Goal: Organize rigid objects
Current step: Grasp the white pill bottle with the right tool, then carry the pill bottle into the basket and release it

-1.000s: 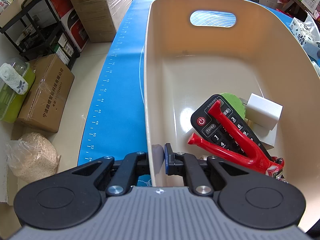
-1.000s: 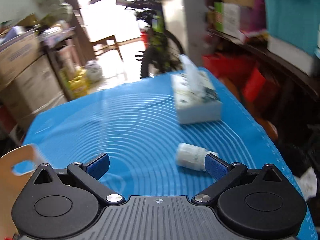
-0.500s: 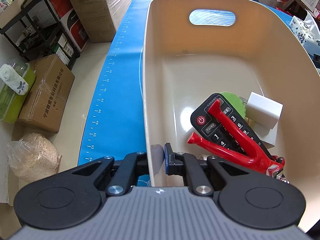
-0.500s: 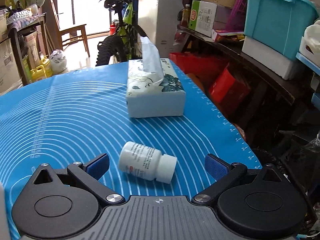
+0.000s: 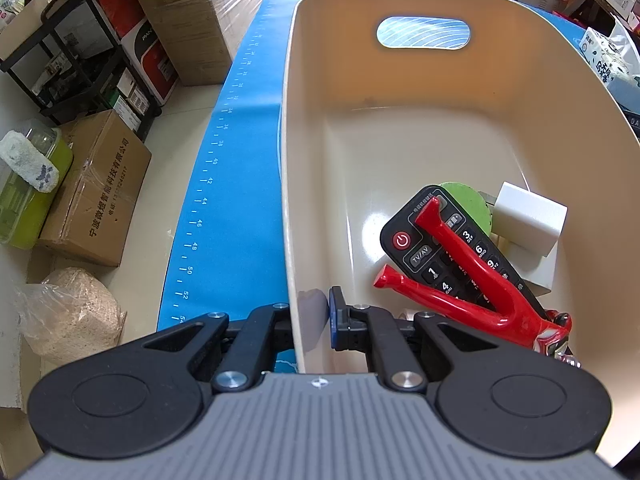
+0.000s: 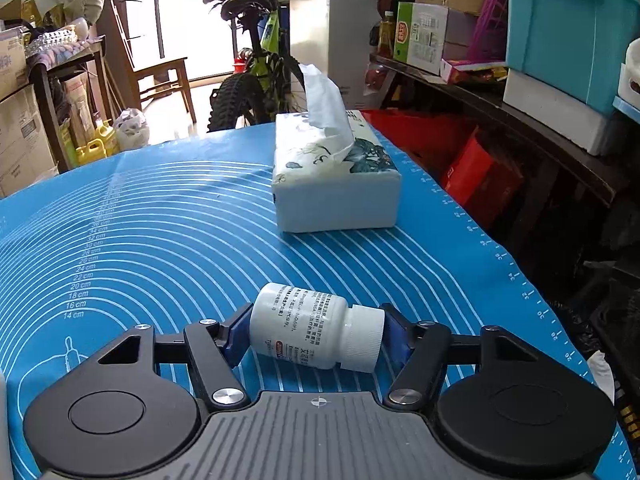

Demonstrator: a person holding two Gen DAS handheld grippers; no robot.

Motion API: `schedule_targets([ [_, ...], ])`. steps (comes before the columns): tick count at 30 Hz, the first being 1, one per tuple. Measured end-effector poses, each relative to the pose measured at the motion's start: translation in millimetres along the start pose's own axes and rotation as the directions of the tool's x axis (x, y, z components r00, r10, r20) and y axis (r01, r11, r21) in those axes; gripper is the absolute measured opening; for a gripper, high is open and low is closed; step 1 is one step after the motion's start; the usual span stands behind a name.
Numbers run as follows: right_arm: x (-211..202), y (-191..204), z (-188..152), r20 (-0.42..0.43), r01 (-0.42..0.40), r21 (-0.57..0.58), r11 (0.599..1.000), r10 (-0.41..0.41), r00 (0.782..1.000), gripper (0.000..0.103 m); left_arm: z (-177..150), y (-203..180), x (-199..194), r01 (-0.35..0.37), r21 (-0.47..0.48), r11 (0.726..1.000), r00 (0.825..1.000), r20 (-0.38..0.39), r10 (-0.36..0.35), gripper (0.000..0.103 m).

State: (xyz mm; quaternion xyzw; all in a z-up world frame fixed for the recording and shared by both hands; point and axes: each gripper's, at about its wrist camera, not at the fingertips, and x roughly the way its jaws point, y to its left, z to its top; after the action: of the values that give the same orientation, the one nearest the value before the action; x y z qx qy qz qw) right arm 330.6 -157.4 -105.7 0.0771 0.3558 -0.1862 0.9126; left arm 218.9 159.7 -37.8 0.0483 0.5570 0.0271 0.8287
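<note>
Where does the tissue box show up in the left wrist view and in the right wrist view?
Left wrist: tissue box at the far right edge, beyond the beige basin.
Right wrist: tissue box centre, beyond the white pill bottle.
Shared landmark: blue measuring mat.

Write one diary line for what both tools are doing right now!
left tool: shut on beige bin rim | right tool: closing around lying white pill bottle | mat: tissue box beyond
</note>
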Motion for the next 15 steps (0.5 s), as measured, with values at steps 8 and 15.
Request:
schedule_targets([
  [8,-33.0,0.4,10.6,0.051,-0.027,-0.014,1.0,0.028,0.998,0.068,0.5,0.9,-2.1,0.005,-0.008,1.0,1.0,0.005,-0.005,0.011],
  [15,-82.7,14.4,22.6,0.138,-0.081,-0.068,0.994,0.09,0.986,0.068,0.6,2.9,-3.1,0.012,-0.014,1.0,1.0,0.012,-0.012,0.011],
])
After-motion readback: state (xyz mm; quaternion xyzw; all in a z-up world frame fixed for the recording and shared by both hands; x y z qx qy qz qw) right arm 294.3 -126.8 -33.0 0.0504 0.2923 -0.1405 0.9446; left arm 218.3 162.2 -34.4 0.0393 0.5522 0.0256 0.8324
